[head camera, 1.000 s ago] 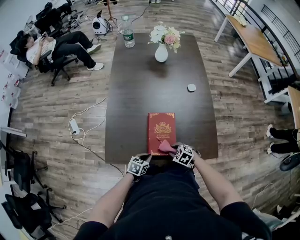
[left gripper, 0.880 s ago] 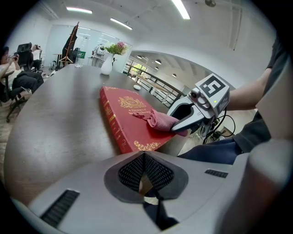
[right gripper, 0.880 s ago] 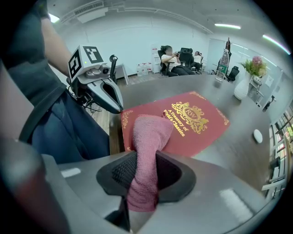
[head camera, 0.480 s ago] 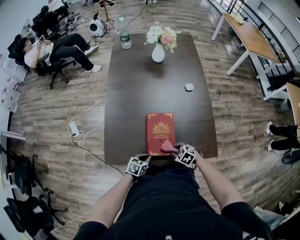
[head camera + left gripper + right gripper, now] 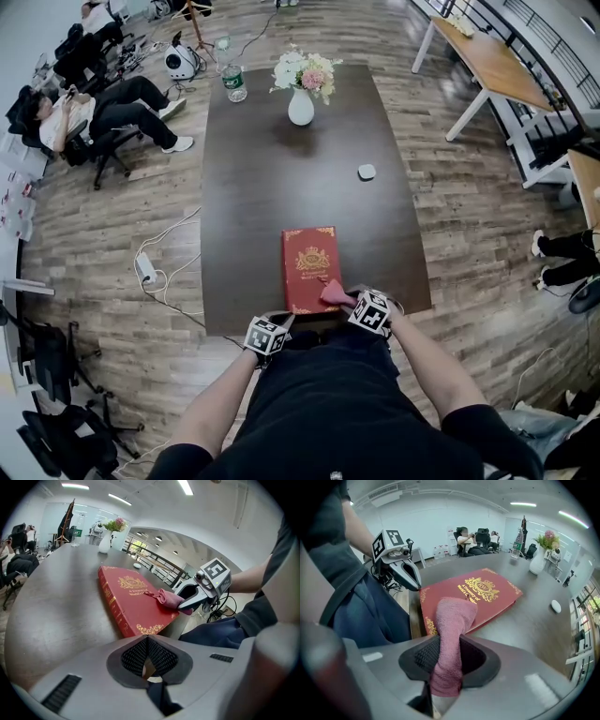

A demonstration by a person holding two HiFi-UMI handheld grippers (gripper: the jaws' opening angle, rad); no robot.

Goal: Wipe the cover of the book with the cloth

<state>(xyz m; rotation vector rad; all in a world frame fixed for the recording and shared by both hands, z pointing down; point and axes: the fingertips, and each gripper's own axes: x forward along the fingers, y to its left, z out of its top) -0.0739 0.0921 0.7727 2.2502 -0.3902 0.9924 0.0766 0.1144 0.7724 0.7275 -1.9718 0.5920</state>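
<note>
At table (image 5: 281,187) edge, gold-embossed red book (image 5: 302,255), pink cloth (image 5: 332,292)

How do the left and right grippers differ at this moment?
The right gripper is clamped on the pink cloth; the left gripper holds nothing. The right gripper rests the pink cloth on the red book, at its near corner; the left gripper sits off the red book, by the table's near edge. Both have jaws closed.

Red book (image 5: 310,267) with gold ornament, pink cloth (image 5: 333,292), dark brown table (image 5: 281,169).
</note>
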